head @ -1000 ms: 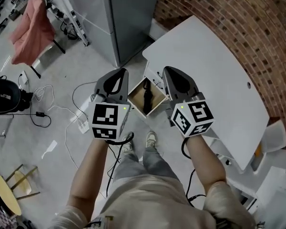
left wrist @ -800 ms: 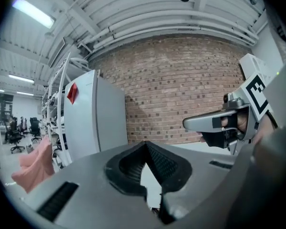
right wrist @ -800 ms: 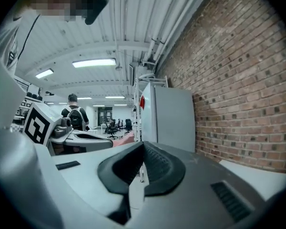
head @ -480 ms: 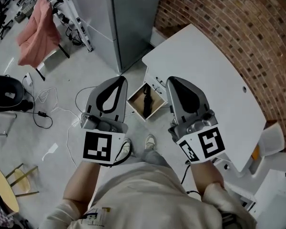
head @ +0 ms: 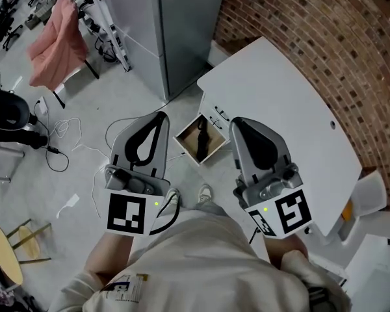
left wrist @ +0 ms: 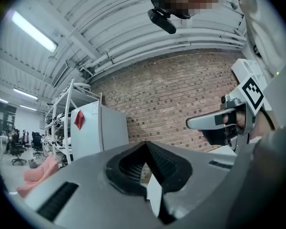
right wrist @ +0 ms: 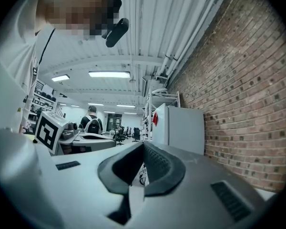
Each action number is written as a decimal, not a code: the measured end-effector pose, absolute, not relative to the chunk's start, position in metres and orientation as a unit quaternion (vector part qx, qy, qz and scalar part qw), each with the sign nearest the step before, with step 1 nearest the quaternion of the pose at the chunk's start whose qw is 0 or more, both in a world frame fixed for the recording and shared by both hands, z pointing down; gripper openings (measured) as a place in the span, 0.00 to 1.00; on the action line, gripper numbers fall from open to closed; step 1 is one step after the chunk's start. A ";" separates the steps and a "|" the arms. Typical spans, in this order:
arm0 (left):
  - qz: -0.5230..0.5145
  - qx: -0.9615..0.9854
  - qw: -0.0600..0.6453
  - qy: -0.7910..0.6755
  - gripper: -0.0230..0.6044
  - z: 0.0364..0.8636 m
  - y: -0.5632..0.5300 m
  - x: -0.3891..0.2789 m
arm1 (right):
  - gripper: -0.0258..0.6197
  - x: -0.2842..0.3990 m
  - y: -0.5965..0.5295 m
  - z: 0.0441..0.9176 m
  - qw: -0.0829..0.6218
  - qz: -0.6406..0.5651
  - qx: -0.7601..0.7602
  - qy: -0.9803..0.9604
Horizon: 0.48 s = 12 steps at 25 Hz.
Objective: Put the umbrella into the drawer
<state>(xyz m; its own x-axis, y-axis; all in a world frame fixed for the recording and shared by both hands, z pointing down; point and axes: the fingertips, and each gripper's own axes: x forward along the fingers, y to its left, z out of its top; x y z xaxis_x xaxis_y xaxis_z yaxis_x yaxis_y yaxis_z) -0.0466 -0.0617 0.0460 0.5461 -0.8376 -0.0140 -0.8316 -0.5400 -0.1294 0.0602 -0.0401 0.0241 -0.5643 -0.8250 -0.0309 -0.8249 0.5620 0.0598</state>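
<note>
Seems to stand at the very end of the placing step, with little left except perhaps shutting the drawer. Shows, at the left, the grey plastic left claw [head: 161, 116] with its marker cube, pressed together tip to tip and gripping nothing, as seen along its own length [left wrist: 145, 144]. Hovers high above the drawer and off to its left. Finds next, between the two claws and well below them, the open pale wood-lined drawer [head: 188, 147], pulled out from the front of the white counter [head: 279, 103], and in it the black folded umbrella [head: 200, 137]. Shows, further right, the grey plastic right claw [head: 238, 122], likewise pinched together and empty [right wrist: 143, 144], beside the counter's front edge in the head view. Calls, for any closing of the drawer, for lowering one claw to the front panel and pushing straight toward the counter with closed tips, well clear of the umbrella. Looks slim, dark and compact, that umbrella. Lies lengthwise along the drawer's middle, inside the walls so far as can be told, with spare room on either side. Appears too small here to reveal strap or handle. Seems unlikely, on that reading, to snag during closing.
</note>
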 end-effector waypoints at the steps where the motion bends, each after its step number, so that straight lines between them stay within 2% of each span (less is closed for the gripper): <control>1: -0.030 -0.876 0.065 0.477 0.05 0.046 -0.061 -0.048 | 0.05 0.060 -0.039 0.024 0.001 -0.034 0.466 -0.884; 4: -0.036 -0.875 0.069 0.478 0.05 0.045 -0.060 -0.050 | 0.05 0.058 -0.038 0.023 0.001 -0.033 0.464 -0.885; 8: 0.001 -0.883 0.031 0.468 0.05 0.035 -0.056 -0.050 | 0.05 0.053 -0.036 0.021 0.002 -0.035 0.456 -0.889; 12: 0.001 -0.884 0.050 0.465 0.05 0.027 -0.053 -0.048 | 0.05 0.051 -0.033 0.020 0.006 -0.040 0.455 -0.889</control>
<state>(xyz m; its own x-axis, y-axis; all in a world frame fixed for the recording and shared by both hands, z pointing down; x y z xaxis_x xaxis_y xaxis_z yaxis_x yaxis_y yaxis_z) -0.0482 -0.0532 0.0266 0.5674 -0.8220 -0.0481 -0.8222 -0.5625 -0.0866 0.0511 -0.0330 0.0197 -0.5854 -0.8104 -0.0248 -0.8094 0.5824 0.0761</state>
